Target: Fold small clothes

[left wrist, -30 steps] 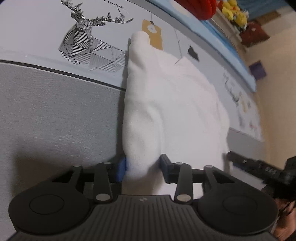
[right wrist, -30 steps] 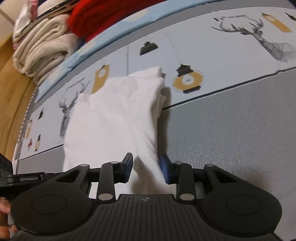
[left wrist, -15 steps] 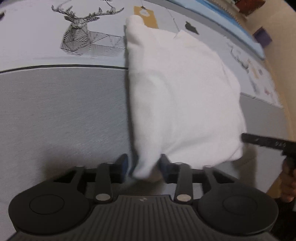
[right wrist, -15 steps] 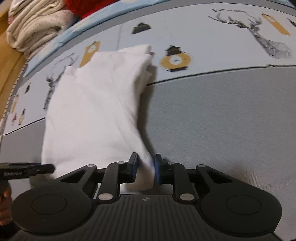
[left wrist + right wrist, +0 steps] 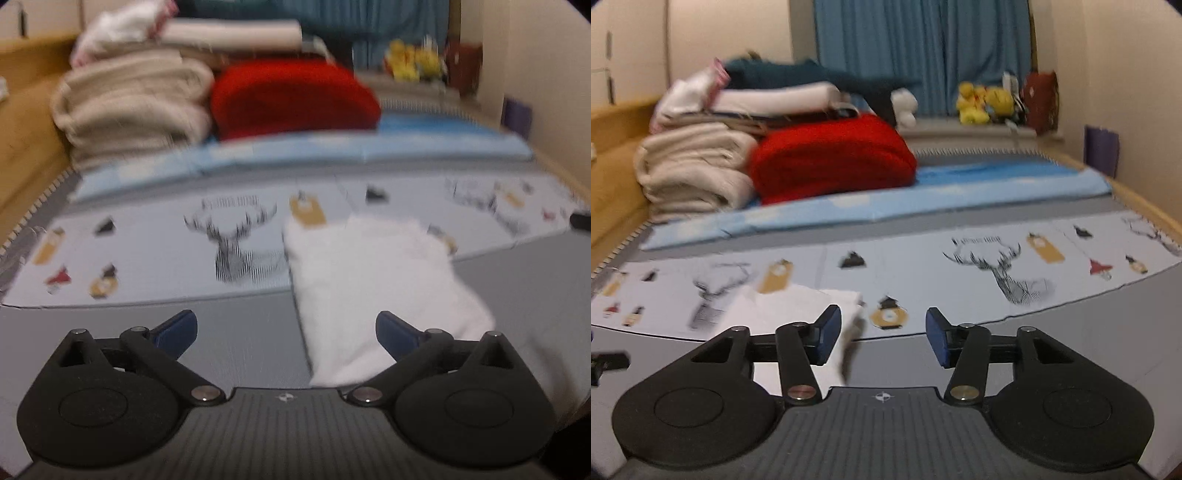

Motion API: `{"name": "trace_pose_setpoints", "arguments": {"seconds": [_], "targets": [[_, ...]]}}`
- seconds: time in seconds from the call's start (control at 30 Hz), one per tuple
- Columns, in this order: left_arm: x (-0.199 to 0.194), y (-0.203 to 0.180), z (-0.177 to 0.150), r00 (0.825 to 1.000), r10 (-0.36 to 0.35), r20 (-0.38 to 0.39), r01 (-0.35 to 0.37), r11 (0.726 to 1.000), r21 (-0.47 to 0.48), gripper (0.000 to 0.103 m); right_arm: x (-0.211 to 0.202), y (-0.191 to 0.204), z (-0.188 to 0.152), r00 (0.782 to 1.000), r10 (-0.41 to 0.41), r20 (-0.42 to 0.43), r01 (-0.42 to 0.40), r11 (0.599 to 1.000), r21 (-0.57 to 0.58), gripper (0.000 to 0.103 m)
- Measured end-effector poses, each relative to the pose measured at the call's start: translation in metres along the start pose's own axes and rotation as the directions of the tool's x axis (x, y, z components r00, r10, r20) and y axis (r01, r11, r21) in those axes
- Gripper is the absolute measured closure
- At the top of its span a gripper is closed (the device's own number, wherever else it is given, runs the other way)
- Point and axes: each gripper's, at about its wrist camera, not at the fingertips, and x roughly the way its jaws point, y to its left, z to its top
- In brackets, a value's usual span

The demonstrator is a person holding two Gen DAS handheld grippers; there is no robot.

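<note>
A folded white garment [image 5: 373, 280] lies flat on the grey and deer-print mat [image 5: 147, 236]. My left gripper [image 5: 286, 330] is open and empty, raised just in front of the garment's near left corner. In the right wrist view the same garment [image 5: 790, 306] lies low left, partly behind the left finger. My right gripper [image 5: 882, 338] is open and empty, lifted off and to the right of the garment. Both views are motion-blurred.
A stack of beige blankets [image 5: 690, 166], a red blanket [image 5: 831, 158] and other folded laundry sits at the back on a light blue mat [image 5: 960, 184]. Yellow plush toys [image 5: 982, 101] stand by a blue curtain. The other gripper's tip shows at the edge [image 5: 607, 363].
Both grippers let go of the white garment and opened wide. Both pulled back and tilted up, so the room's far end now shows. The garment stays folded on the mat.
</note>
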Motion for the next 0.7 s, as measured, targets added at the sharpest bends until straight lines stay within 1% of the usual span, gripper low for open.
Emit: {"name": "trace_pose_setpoints", "arguments": {"seconds": [0.07, 0.13, 0.2, 0.27, 0.3, 0.33, 0.37, 0.4, 0.43, 0.47, 0.5, 0.53, 0.57, 0.63, 0.7], "targets": [[-0.027, -0.008, -0.004, 0.999, -0.007, 0.035, 0.008, 1.000, -0.022, 0.000, -0.025, 0.003, -0.007, 1.000, 0.019, 0.021, -0.019, 1.000, 0.006, 0.041], [-0.050, -0.017, -0.012, 0.999, -0.001, 0.048, 0.003, 0.999, -0.048, 0.000, -0.048, 0.007, -0.016, 0.999, 0.030, 0.030, -0.030, 1.000, 0.001, 0.039], [-0.066, -0.025, -0.023, 0.999, 0.020, 0.043, -0.017, 0.998, -0.058, 0.000, -0.066, 0.013, -0.025, 0.999, 0.032, 0.022, -0.032, 0.999, 0.004, 0.037], [-0.078, -0.035, -0.038, 0.999, 0.036, 0.037, -0.033, 0.997, -0.068, 0.000, -0.075, 0.021, -0.037, 1.000, 0.029, 0.000, -0.029, 1.000, 0.002, 0.025], [-0.082, -0.040, -0.046, 0.998, 0.041, 0.041, -0.038, 0.997, -0.070, 0.000, -0.077, 0.024, -0.044, 1.000, 0.024, -0.016, -0.024, 1.000, -0.004, 0.021], [-0.084, -0.045, -0.055, 0.998, 0.045, 0.052, -0.042, 0.997, -0.068, 0.000, -0.078, 0.027, -0.052, 0.999, 0.022, -0.031, -0.023, 1.000, -0.005, 0.017], [-0.084, -0.049, -0.066, 0.997, 0.050, 0.066, -0.046, 0.997, -0.057, 0.000, -0.076, 0.032, -0.060, 0.998, 0.029, -0.047, -0.029, 1.000, -0.004, 0.016], [-0.080, -0.053, -0.077, 0.997, 0.057, 0.061, -0.054, 0.998, -0.041, 0.000, -0.073, 0.034, -0.070, 0.997, 0.035, -0.076, -0.036, 0.999, -0.012, 0.016], [-0.072, -0.057, -0.084, 0.998, 0.063, 0.014, -0.063, 0.998, -0.030, 0.000, -0.069, 0.037, -0.079, 0.993, 0.030, -0.118, -0.034, 0.999, -0.031, 0.016], [-0.064, -0.057, -0.085, 0.997, 0.059, -0.044, -0.061, 0.997, -0.046, 0.000, -0.064, 0.041, -0.083, 0.987, 0.020, -0.158, -0.028, 0.998, -0.048, 0.016], [-0.059, -0.055, -0.084, 0.997, 0.023, -0.072, -0.030, 0.995, -0.091, 0.000, -0.061, 0.043, -0.086, 0.984, 0.020, -0.179, -0.030, 0.998, -0.052, 0.015], [-0.056, -0.054, -0.082, 0.998, 0.000, -0.064, -0.007, 0.994, -0.109, 0.000, -0.058, 0.044, -0.085, 0.983, 0.025, -0.184, -0.035, 0.998, -0.050, 0.012], [-0.053, -0.056, -0.081, 0.998, 0.006, -0.056, -0.011, 0.995, -0.094, 0.000, -0.055, 0.044, -0.085, 0.983, 0.024, -0.185, -0.034, 0.998, -0.051, 0.006], [-0.048, -0.060, -0.080, 0.998, 0.044, -0.045, -0.046, 0.998, -0.043, 0.000, -0.050, 0.044, -0.085, 0.983, -0.002, -0.185, -0.010, 0.998, -0.061, 0.003], [-0.044, -0.061, -0.081, 0.998, 0.043, -0.045, -0.045, 0.998, -0.035, 0.000, -0.044, 0.043, -0.084, 0.980, -0.018, -0.196, 0.009, 0.999, -0.050, 0.003]]}}
